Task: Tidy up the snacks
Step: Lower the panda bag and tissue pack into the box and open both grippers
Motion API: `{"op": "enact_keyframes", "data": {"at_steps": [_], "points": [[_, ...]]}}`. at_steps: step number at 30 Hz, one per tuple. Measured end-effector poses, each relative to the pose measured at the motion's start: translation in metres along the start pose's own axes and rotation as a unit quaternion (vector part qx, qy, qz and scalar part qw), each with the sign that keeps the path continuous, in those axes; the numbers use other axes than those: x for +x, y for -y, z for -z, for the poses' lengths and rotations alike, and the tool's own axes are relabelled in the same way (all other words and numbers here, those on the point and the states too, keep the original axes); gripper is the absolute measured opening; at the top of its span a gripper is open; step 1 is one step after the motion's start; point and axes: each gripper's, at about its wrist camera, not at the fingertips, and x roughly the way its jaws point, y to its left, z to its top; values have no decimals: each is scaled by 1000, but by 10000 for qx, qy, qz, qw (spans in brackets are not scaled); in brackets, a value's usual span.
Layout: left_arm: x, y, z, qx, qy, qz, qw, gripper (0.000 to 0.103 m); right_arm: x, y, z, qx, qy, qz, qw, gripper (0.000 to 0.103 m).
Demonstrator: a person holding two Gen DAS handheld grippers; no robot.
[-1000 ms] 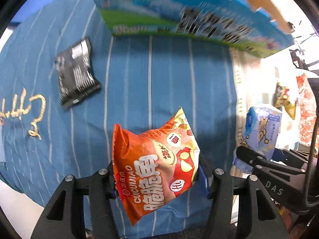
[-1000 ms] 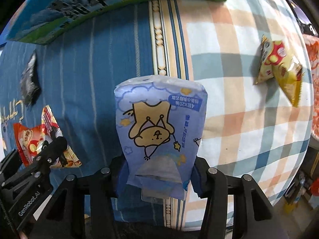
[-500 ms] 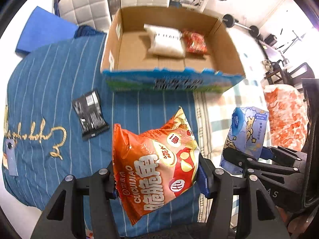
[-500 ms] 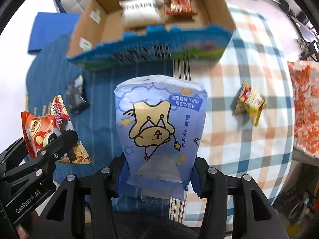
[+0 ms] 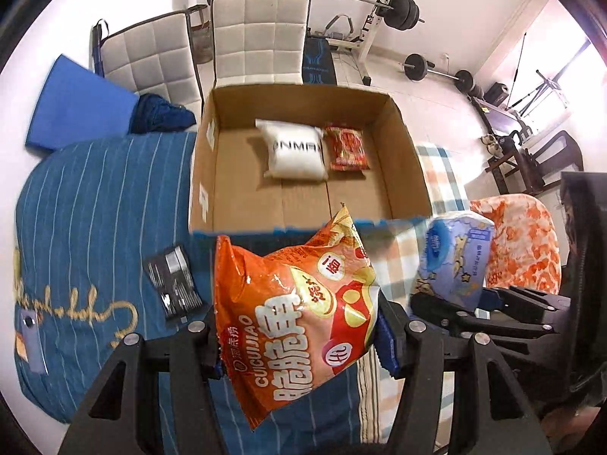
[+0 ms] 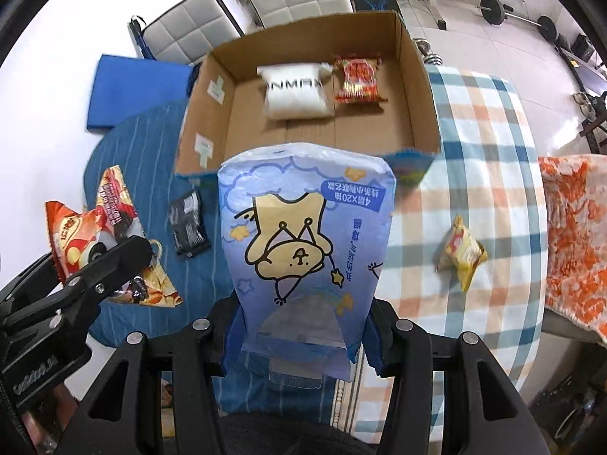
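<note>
My left gripper (image 5: 299,335) is shut on an orange chip bag (image 5: 292,303), held up in the air short of the open cardboard box (image 5: 205,159). My right gripper (image 6: 305,337) is shut on a pale blue tissue pack with a cartoon bear (image 6: 303,246), also raised before the box (image 6: 421,87). Inside the box lie a white packet (image 6: 294,91) and a red snack packet (image 6: 358,79). A black packet (image 6: 187,227) lies on the blue striped cloth, and a yellow snack bag (image 6: 463,252) on the checked cloth.
Two white padded chairs (image 5: 261,38) and weight equipment (image 5: 398,7) stand behind the box. A blue mat (image 5: 76,110) lies at the left, an orange patterned cushion (image 6: 573,235) at the right. A phone (image 5: 32,341) rests on the blue cloth.
Both grippers have risen and pulled back with their packs; the view went from the box's front wall close up to looking down into the open box.
</note>
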Motion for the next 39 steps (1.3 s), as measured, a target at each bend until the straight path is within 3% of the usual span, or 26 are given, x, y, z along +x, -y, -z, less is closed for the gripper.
{"op": "enact_keyframes", "data": {"at_steps": [3,10,16,21,31,39], "points": [[9,-6,-30,103,-19,-182,9998,55,-1,5,-23,52,65,5,10000,54],[64,-26,-104,221,-561,-440,9972,55,24,25,-93,178,9,195,9997,54],[137,-44,-154,343,-1138,-1014,9877,56,76,42,-152,224,-287,525,9980,54],[192,-63,-183,321,-1590,-1205,9794,56,129,54,-188,167,-640,885,9939,54],[256,-71,-195,586,-2157,-1512,9629,57,206,58,-194,-180,-1455,1104,9830,54],[260,-77,-199,475,-2322,-1362,9619,61,229,59,-195,-492,-1871,1275,9728,61]]}}
